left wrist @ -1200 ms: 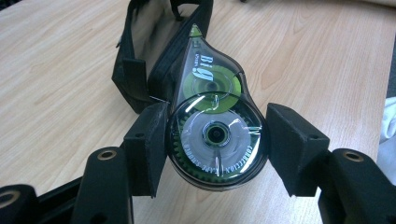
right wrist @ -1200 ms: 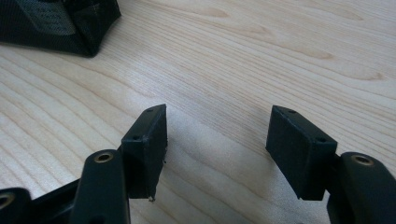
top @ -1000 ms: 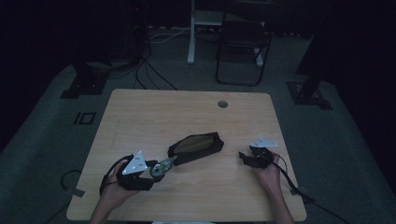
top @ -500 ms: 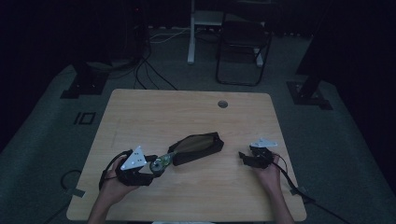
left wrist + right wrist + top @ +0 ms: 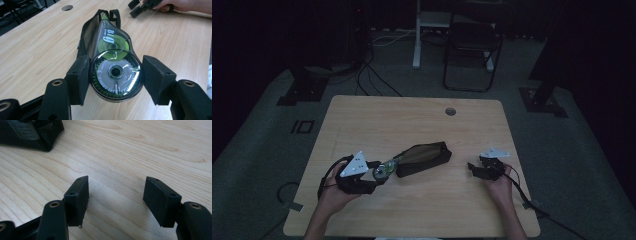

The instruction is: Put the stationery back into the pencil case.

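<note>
High view, layout: a dark pencil pouch (image 5: 424, 157) lies aslant near the middle of the wooden worktop (image 5: 412, 120), its open mouth turned toward the left claw (image 5: 384, 171).
High view, left claw: it sits at the pouch mouth with a round correction-tape dispenser (image 5: 383, 170) between its jaws; the dispenser's far tip reaches the opening.
High view, right claw: the right claw (image 5: 472, 167) rests well apart from the pouch, at the worktop's right side, with nothing in it.
Left gripper view, the thing: the dispenser (image 5: 113, 67), clear-shelled with green reels inside, lies flat, its narrow nose already inside the pouch (image 5: 100, 27) and its wide round end between the jaws.
Left gripper view, grip: the left pad touches the round shell. A small gap shows at the right pad, so the jaws look spread about it, not pinching.
Left gripper view, doing it well: the step appears to be feeding the dispenser into the pouch. Push along the pouch's length, keep the shell flat, and watch that the soft rim does not fold under the nose.
Right gripper view, right claw: its jaws (image 5: 113, 195) stand wide apart over bare wood, released; a corner of the pouch (image 5: 30, 133) shows at upper left.
Right gripper view, advice: pinning the pouch's far end would likely stop it sliding away under the push.
</note>
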